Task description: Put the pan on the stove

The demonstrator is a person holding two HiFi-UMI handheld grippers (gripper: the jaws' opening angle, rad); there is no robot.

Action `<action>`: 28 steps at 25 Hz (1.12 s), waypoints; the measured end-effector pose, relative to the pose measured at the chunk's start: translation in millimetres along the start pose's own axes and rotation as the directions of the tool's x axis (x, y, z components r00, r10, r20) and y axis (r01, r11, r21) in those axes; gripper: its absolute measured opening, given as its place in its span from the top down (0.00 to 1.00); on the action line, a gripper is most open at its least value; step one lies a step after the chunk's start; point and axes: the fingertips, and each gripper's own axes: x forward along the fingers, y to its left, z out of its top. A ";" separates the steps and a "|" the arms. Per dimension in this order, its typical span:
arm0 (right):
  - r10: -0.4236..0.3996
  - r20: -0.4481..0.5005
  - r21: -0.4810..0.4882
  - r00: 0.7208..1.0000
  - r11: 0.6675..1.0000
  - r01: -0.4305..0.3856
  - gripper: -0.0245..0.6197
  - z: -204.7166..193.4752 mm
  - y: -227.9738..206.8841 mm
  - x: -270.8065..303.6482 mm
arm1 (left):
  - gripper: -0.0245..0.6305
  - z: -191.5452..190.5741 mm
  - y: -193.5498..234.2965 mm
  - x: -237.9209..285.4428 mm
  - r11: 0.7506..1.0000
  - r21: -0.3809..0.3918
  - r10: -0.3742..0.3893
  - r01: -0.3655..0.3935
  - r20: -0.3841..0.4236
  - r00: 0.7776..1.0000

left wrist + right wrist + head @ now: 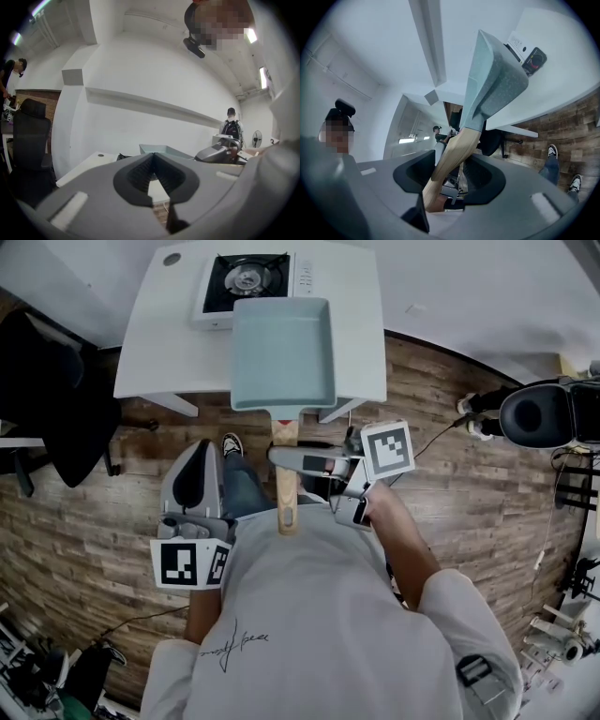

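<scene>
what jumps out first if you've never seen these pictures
A pale blue rectangular pan dominates the head view, over the near part of the white table, with the right gripper clamped on its wooden handle. Just beyond it, at the table's far edge, sits a portable gas stove. The left gripper is shut on nothing, low at the left.

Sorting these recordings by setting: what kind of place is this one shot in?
Probably a lab or office room staged as a kitchen, not a home: a portable gas stove sits on a plain white table, an office chair stands beside it, and cables trail over the wood-look floor.
</scene>
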 end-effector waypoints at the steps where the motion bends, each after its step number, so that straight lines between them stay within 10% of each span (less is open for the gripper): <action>1: 0.000 0.004 0.001 1.000 1.000 0.000 0.69 5.8 -0.2 4.0 | 0.88 1.9 5.5 5.6 1.000 0.001 -0.004 0.004 -0.001 1.000; 28: -0.032 0.164 -0.011 0.986 0.999 0.034 0.68 136.9 -15.0 123.4 | 0.88 52.1 150.7 113.8 0.977 0.029 -0.212 0.212 -0.014 0.977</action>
